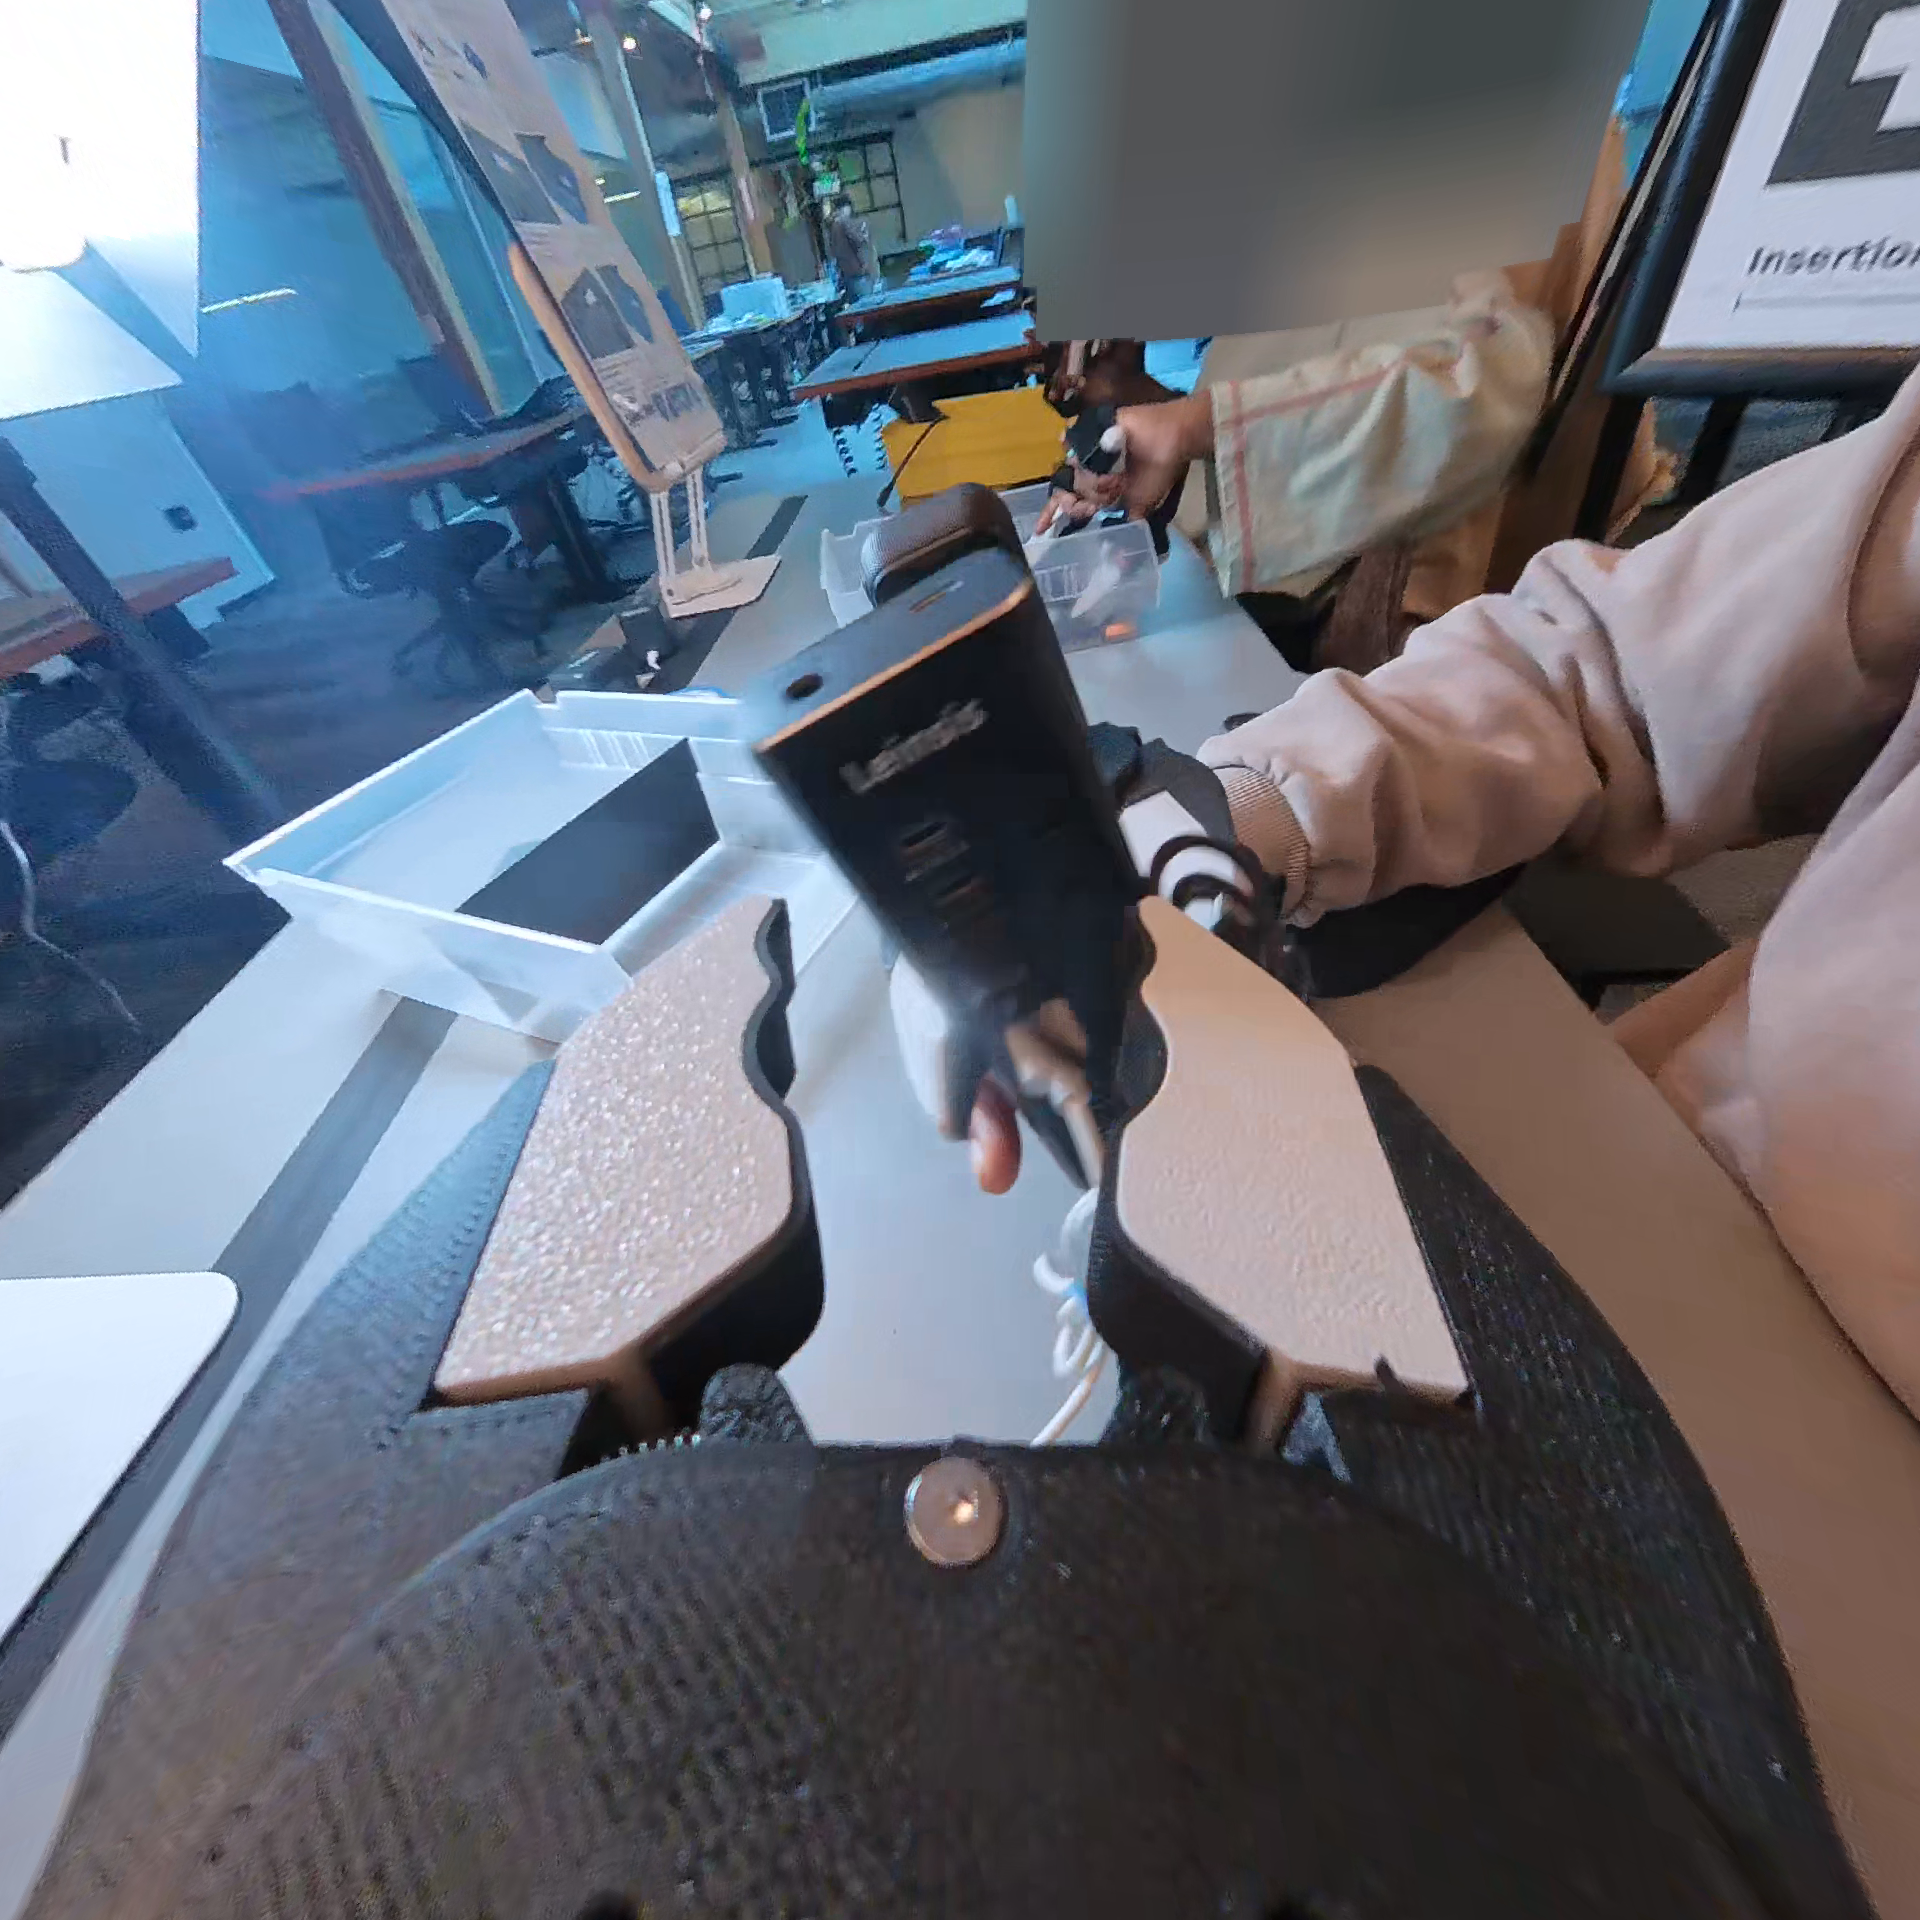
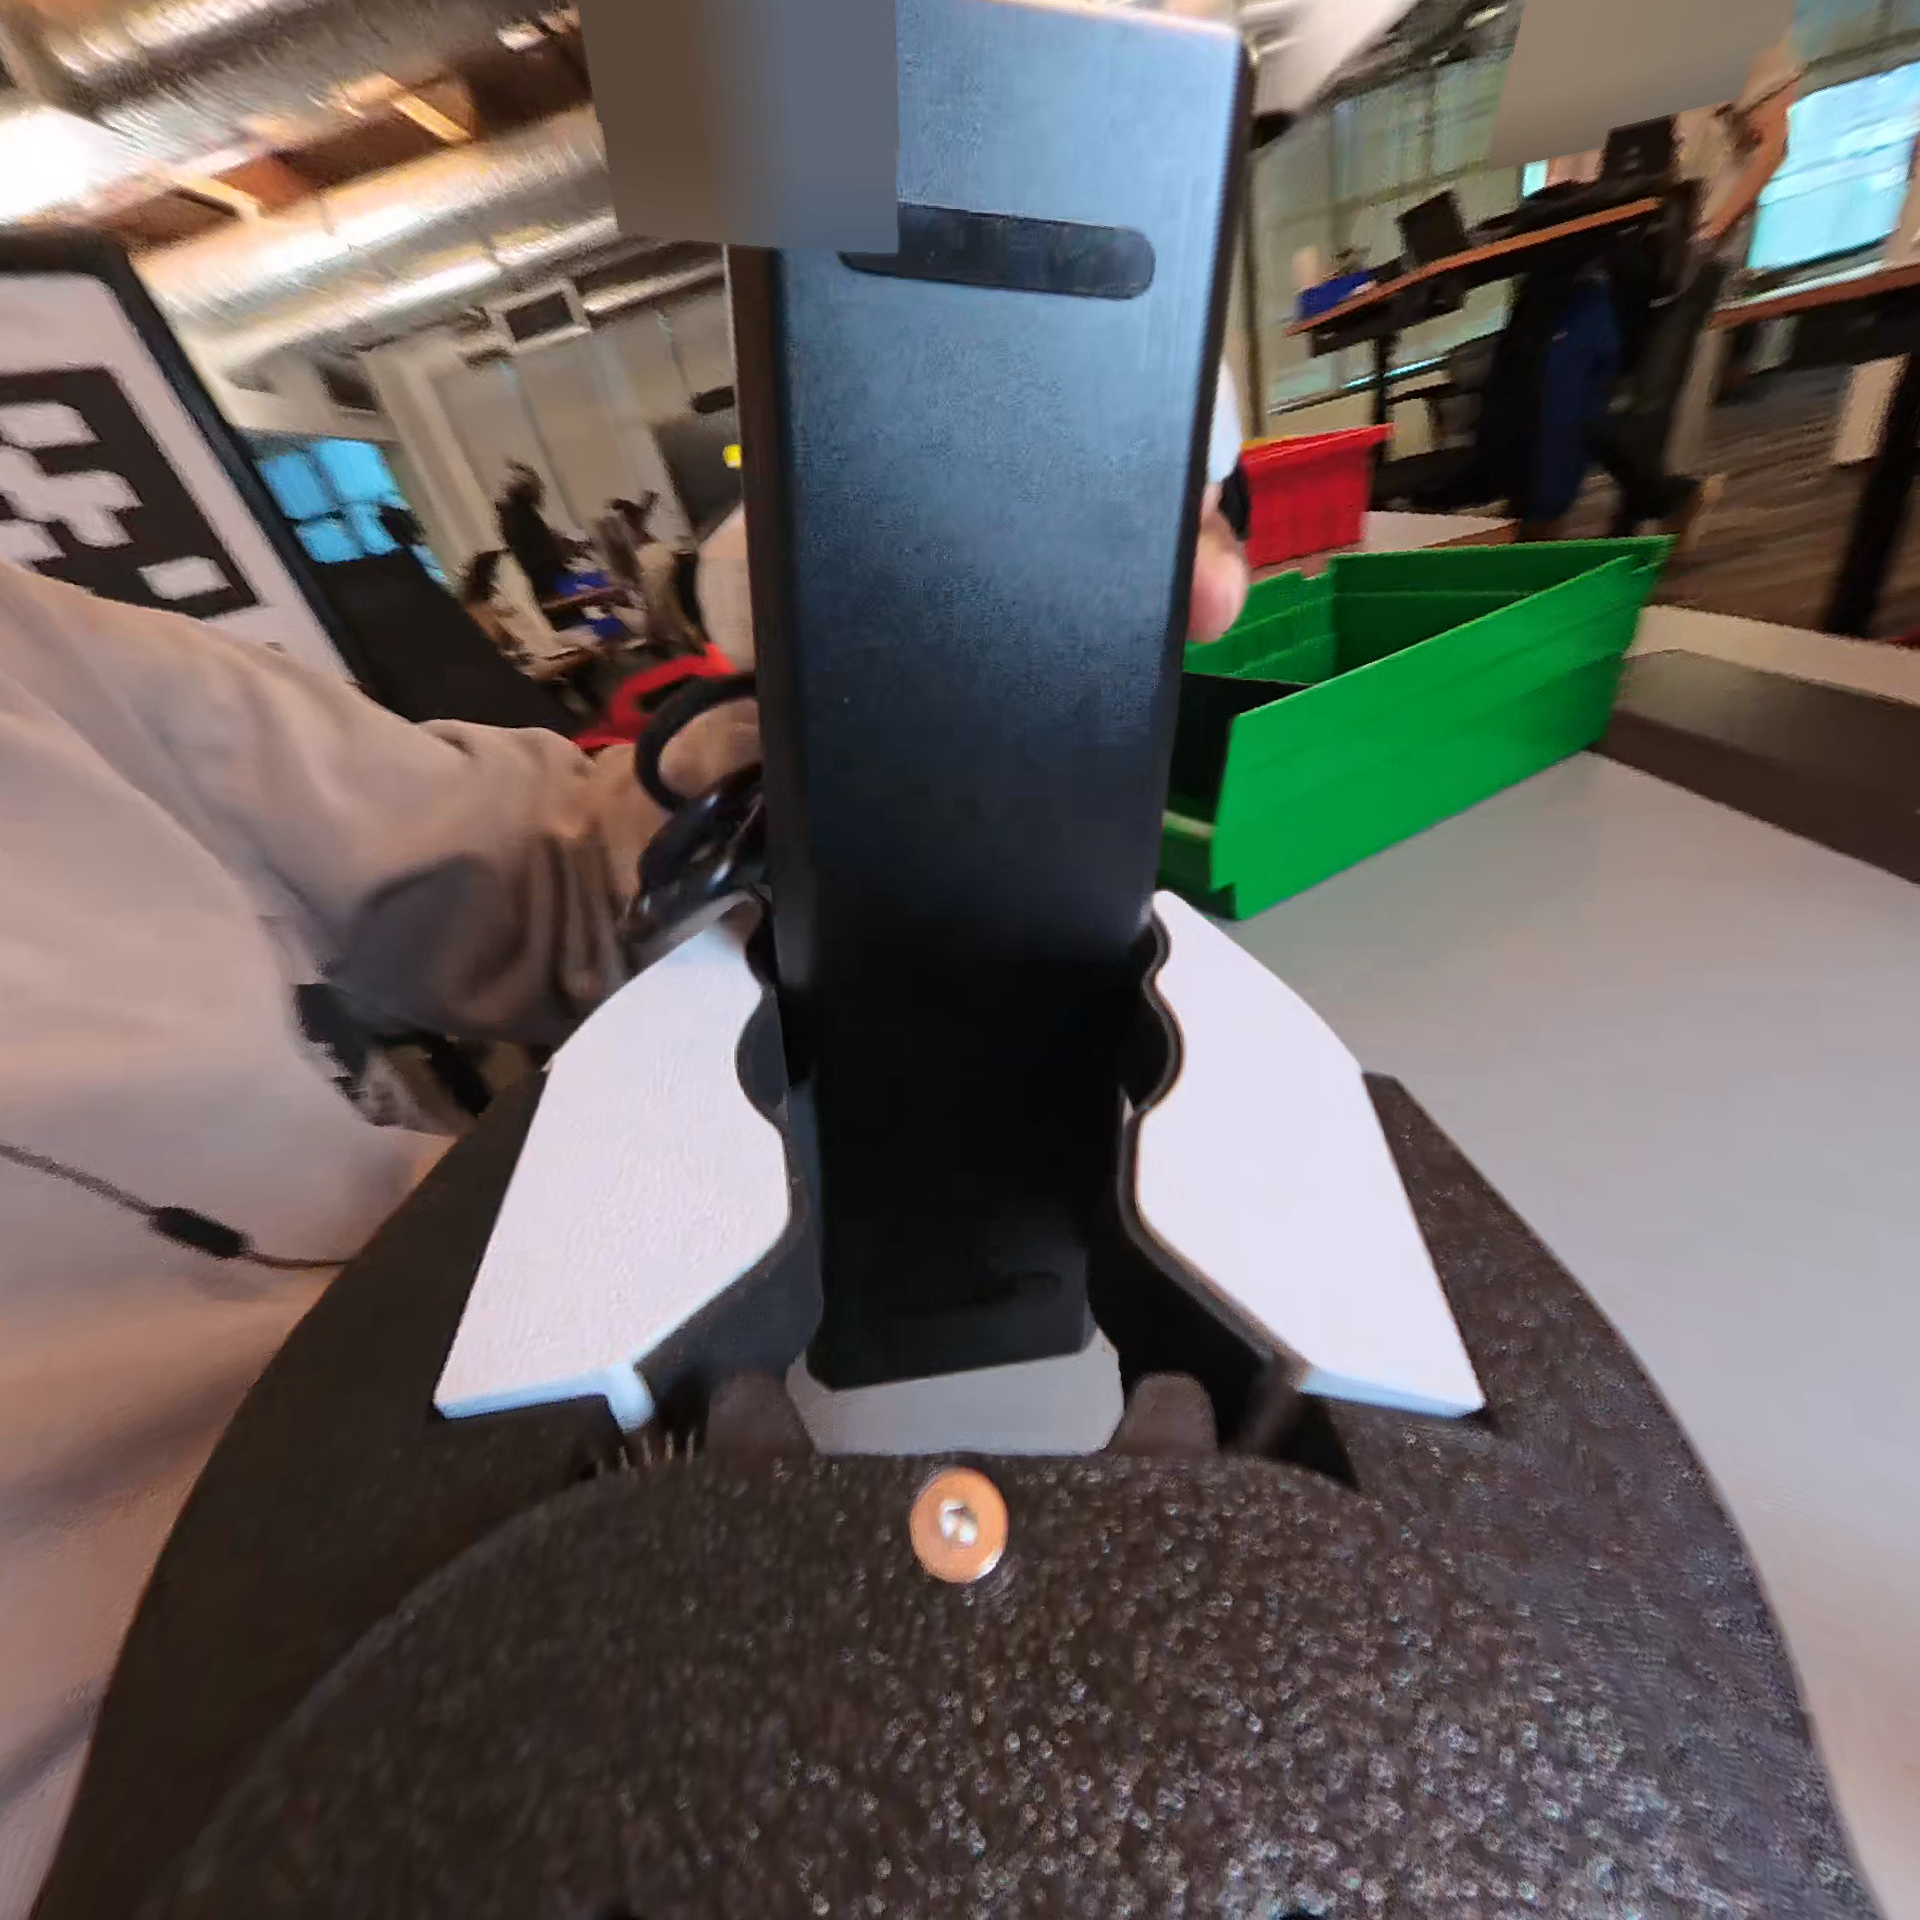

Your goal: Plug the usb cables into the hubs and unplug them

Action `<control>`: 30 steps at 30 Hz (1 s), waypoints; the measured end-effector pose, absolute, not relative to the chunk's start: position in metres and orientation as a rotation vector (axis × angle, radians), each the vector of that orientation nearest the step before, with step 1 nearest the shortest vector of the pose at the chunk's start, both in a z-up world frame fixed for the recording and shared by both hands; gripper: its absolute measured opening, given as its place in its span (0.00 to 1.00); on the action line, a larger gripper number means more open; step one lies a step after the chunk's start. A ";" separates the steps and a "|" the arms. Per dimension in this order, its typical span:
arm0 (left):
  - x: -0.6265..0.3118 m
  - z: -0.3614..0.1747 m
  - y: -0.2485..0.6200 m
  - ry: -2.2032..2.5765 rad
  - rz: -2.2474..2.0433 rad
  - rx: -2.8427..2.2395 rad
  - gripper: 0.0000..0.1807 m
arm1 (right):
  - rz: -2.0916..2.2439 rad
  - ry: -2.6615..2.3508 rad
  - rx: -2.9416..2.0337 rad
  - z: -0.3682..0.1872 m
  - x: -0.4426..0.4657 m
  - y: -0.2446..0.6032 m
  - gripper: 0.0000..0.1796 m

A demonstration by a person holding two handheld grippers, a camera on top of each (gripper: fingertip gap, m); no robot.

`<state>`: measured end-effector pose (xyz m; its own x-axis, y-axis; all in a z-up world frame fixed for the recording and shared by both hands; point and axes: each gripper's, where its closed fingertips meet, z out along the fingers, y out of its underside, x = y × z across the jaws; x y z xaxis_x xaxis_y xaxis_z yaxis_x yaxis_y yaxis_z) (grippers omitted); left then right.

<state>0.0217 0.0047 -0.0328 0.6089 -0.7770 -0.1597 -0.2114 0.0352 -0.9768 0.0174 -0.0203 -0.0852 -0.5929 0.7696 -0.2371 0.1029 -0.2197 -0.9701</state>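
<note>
A black USB hub (image 1: pixel 935 790) stands tilted in the air, its port side facing the left wrist view. My left gripper (image 1: pixel 961 914) is open, with one tan finger on each side of the hub's lower part. A white USB cable (image 1: pixel 1070 1320) hangs from the hub's low end, where its plug sits blurred beside my right finger. My right gripper (image 2: pixel 956 925) is shut on the hub (image 2: pixel 977 644) and holds it by its lower end, back side to the camera. One of its white fingers (image 1: pixel 920 1023) shows behind the hub in the left wrist view.
A white tray (image 1: pixel 416 883) lies on the grey table (image 1: pixel 904 1278) to the left. A clear bin (image 1: pixel 1101 582) sits farther back, by another person's hand (image 1: pixel 1132 457). A green bin (image 2: pixel 1403 707) and a red bin (image 2: pixel 1309 488) stand to the right. The operator's sleeve (image 1: pixel 1507 748) is close.
</note>
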 end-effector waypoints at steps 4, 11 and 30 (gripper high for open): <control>0.008 -0.037 -0.010 0.830 -0.864 -1.442 0.32 | 2.093 -1.633 -0.961 -0.077 0.035 -0.040 0.35; 0.037 -0.014 -0.044 0.939 -1.144 -1.222 0.29 | 2.412 -1.842 -0.860 -0.077 0.057 -0.091 0.35; 0.020 0.083 0.024 0.573 -0.634 -1.400 0.16 | 1.210 -1.636 -0.852 -0.036 -0.017 0.019 0.17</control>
